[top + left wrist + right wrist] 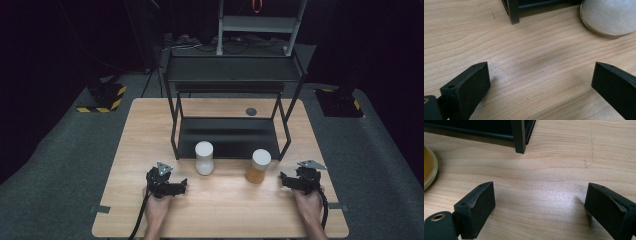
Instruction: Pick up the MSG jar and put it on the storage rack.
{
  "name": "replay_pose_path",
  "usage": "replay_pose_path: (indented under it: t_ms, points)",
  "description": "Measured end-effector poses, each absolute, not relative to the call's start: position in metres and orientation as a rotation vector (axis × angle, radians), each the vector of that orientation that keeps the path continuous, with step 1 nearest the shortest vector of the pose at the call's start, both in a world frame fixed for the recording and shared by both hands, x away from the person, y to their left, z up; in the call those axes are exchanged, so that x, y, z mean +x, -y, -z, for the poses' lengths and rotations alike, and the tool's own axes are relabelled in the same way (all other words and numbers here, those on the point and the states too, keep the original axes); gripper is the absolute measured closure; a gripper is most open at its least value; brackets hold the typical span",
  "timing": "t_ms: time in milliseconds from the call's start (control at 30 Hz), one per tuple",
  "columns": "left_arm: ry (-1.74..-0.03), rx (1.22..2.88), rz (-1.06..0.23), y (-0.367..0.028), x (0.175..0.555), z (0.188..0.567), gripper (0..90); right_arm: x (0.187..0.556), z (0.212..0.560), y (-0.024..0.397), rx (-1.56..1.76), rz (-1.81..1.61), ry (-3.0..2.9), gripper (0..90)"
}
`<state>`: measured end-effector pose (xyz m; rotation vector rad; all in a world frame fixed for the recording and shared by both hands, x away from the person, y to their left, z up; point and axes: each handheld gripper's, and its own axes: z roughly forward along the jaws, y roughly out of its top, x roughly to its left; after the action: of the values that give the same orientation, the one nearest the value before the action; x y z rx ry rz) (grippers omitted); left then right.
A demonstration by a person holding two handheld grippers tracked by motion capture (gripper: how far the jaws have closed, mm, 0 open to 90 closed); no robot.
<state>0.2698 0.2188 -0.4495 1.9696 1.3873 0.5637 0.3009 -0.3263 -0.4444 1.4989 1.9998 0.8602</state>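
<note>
High view: both grippers, left gripper [183, 184] and right gripper [283, 179], rest with jaws apart and empty beside the white jar [204, 158] and amber jar [258, 166] near the rack [227, 75], apparently poised to reach inward and grasp.

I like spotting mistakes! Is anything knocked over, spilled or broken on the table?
Nothing stands out. The white jar and the orange jar stand upright with lids on, in front of the black shelf, and the table looks clean.

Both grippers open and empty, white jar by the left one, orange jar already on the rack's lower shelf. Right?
Not quite: the orange jar stands on the table in front of the rack, as the high view shows. The left gripper and right gripper are open and empty, white jar near the left.
</note>
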Motion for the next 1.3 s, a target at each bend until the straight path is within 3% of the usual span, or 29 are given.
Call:
replay_pose_path:
  t_ms: [533, 1300]
  points:
    - [-1.38, 1.99, -0.57, -0.216, 0.271, 0.449, 0.8, 0.303, 0.444, 0.329, 1.476, -0.86, -2.03, 5.6]
    - [-1.249, 2.025, -0.471, -0.215, 0.269, 0.435, 1.7, 0.304, 0.444, 0.328, 1.482, -0.859, -2.026, 5.3]
